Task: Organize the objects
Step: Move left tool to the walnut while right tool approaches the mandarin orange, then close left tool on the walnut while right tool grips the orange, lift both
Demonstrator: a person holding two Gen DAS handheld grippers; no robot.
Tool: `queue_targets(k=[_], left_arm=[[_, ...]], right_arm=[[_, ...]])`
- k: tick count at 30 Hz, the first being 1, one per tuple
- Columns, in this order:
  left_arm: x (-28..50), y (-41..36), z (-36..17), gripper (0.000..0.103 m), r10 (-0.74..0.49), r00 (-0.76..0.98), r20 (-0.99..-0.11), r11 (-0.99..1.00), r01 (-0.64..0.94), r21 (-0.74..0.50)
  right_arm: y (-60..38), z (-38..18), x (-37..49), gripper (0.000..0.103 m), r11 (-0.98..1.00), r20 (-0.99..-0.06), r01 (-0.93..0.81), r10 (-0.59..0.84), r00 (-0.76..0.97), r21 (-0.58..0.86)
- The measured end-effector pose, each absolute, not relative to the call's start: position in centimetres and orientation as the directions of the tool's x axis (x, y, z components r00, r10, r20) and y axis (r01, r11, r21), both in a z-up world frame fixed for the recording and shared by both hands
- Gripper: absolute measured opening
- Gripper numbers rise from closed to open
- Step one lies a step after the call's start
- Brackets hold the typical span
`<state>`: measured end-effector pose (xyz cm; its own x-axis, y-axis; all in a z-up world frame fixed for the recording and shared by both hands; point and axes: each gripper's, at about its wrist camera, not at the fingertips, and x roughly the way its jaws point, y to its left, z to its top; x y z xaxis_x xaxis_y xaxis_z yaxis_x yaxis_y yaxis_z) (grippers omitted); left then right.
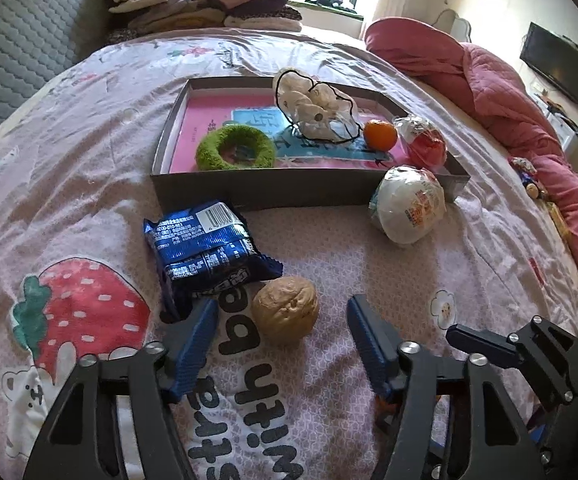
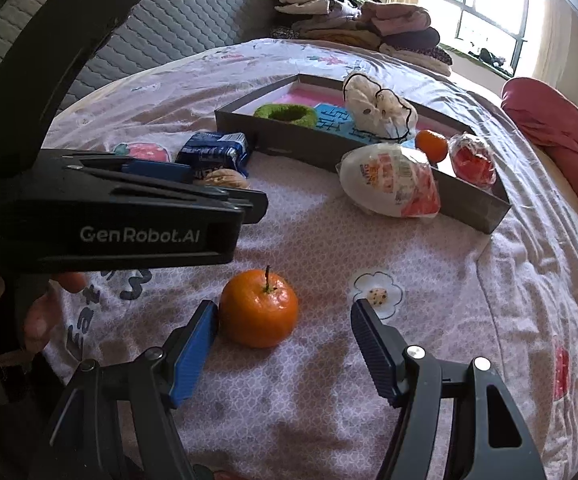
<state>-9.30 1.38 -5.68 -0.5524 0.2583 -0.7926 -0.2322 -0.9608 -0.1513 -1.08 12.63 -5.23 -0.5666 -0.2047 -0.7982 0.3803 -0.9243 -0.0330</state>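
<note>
The left gripper [image 1: 283, 314] has its blue fingers [image 1: 195, 336] wide open, with a round brown walnut [image 1: 285, 310] lying on the bed between them. The walnut is near the left finger, and no finger squeezes it. A shiny blue snack packet [image 1: 205, 248] lies on the pink strawberry bedsheet [image 1: 369, 264], just behind the walnut. The right gripper [image 2: 285, 320] is wide open too. A small orange tangerine with a stem [image 2: 259, 308] sits on the sheet between its fingers, right against the left finger [image 2: 195, 344], and nothing grips it. Toward the far side of the bed is a flat grey cardboard box [image 1: 257, 190]. Inside it are a fuzzy green ring [image 1: 235, 148], a white mesh pouch [image 1: 313, 106], another small orange [image 1: 380, 135] and a red wrapped thing [image 1: 425, 142]. A white egg-shaped plastic toy [image 1: 409, 204] leans on the box's near wall, outside it.
</note>
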Motion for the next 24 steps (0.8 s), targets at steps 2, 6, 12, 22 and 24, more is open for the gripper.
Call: queue_targets(k=[2,6,12,22,24], left_arm=[[-9.41,1.62,-5.81,0.062,0.256,-0.548,-0.796,-0.96,-0.24,-0.144],[-9.47,1.88,-6.03,0.052,0.255,-0.547,-0.797,-0.959,-0.249,-0.136],[-9.68,1.94,-6.26,0.034,0.261,-0.542,-0.798,-0.956,-0.26,-0.137],[-9.21,2.08,-5.81,0.034,0.283,-0.545,-0.789,-0.949,-0.276,-0.15],[-9.1,2.14,-5.67,0.034,0.286,-0.545,-0.788,-0.948,-0.281,-0.15]], right_arm=[[12.55,-5.23,-1.08,0.065,-0.924,-0.796,0.381,-0.208,-0.569,-0.031],[12.37,-5.46,-1.21,0.06,-0.923,-0.798,0.385,-0.214,-0.564,-0.024],[12.19,-5.62,-1.15,0.053,-0.917,-0.796,0.399,-0.234,-0.558,-0.011],[11.86,-5.48,-0.88,0.039,-0.902,-0.792,0.431,-0.268,-0.549,0.007],[12.12,-5.42,-0.93,0.039,-0.903,-0.791,0.429,-0.28,-0.543,0.026]])
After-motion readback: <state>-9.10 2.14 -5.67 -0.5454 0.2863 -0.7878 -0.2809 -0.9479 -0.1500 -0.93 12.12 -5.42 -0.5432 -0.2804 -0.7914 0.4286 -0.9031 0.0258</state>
